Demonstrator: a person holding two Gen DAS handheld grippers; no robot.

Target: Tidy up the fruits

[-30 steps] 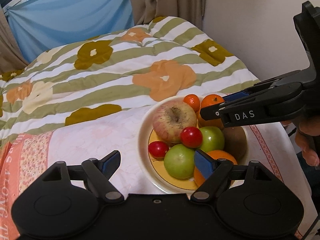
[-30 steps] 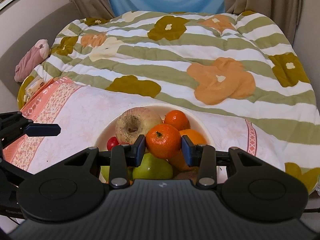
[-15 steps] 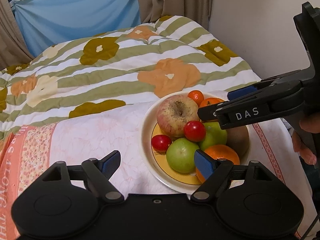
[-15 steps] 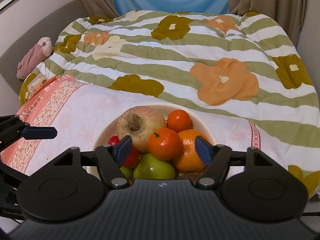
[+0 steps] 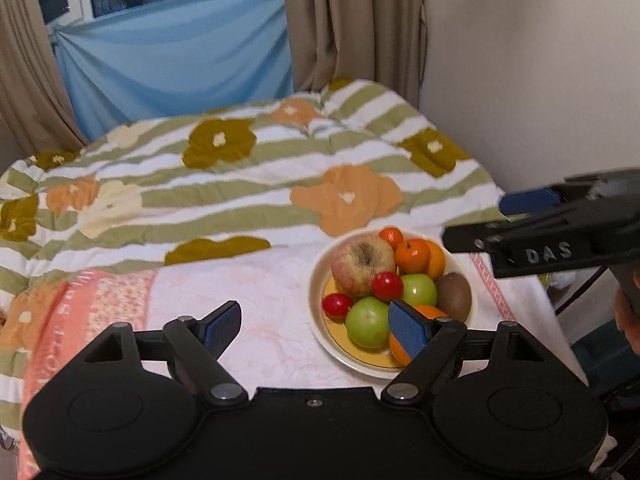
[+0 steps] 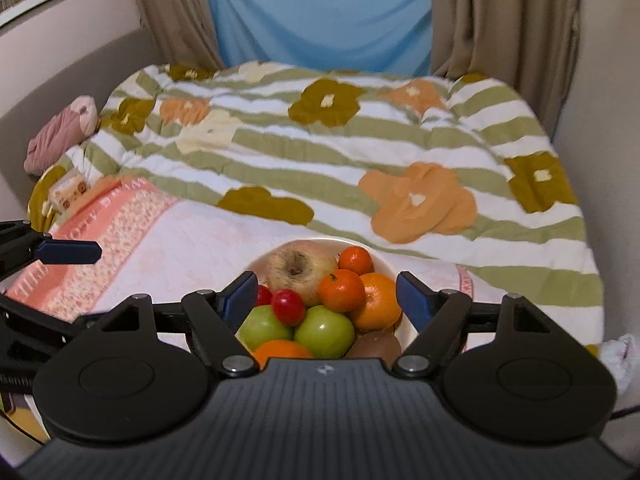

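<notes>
A cream bowl (image 5: 316, 280) (image 6: 384, 260) on a pink-and-white cloth holds a big reddish apple (image 5: 362, 266) (image 6: 300, 266), two green apples (image 5: 368, 322), small red fruits (image 5: 387, 286), mandarins (image 5: 412, 255) (image 6: 341, 290), oranges and a brown kiwi (image 5: 454, 295). My left gripper (image 5: 316, 326) is open and empty, left of and nearer than the bowl. My right gripper (image 6: 328, 296) is open and empty, held above the near side of the bowl; it shows from the side in the left wrist view (image 5: 540, 236).
The cloth (image 5: 260, 292) lies on a bed with a green-striped flowered quilt (image 5: 240, 184). A wall (image 5: 540, 80) stands at the right, curtains (image 6: 320, 12) at the back. A pink soft toy (image 6: 60, 136) lies at the bed's far left.
My right gripper opened, let go of a mandarin into the bowl, and pulled up and back. My left gripper also drew back from the bowl.
</notes>
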